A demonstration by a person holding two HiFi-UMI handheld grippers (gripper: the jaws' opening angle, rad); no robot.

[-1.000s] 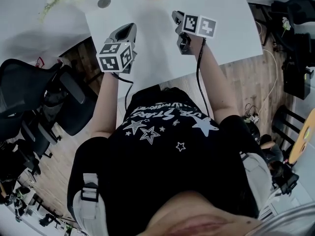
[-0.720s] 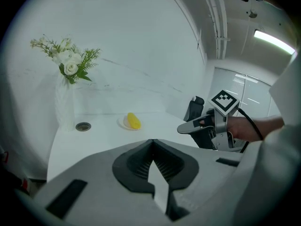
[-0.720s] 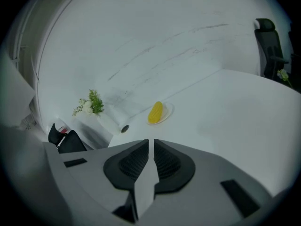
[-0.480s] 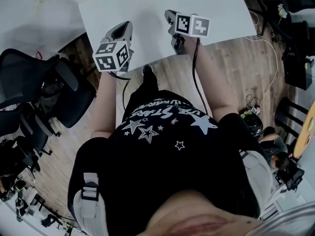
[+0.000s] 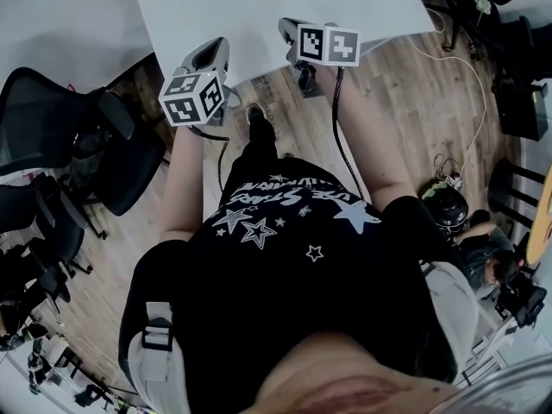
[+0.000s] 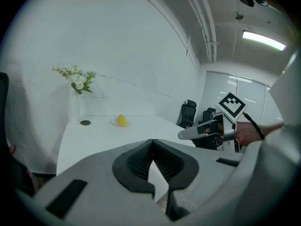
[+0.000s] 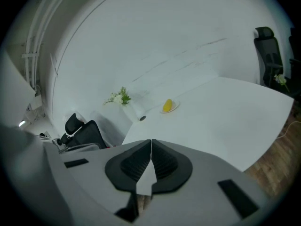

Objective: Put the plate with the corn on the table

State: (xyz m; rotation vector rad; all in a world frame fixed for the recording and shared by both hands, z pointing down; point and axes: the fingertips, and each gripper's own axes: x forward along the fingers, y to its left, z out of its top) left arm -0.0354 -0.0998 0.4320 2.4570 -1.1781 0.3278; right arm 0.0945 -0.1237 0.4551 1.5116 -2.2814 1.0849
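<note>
Star-print shirt, lettering unreadable, corn on plate, white table

The table top looks smooth, matt white, and the floor is pale wood planking. The left gripper and right gripper have matt grey plastic shells with black ribbed pads. The person's T-shirt is black cloth with a white print.
</note>
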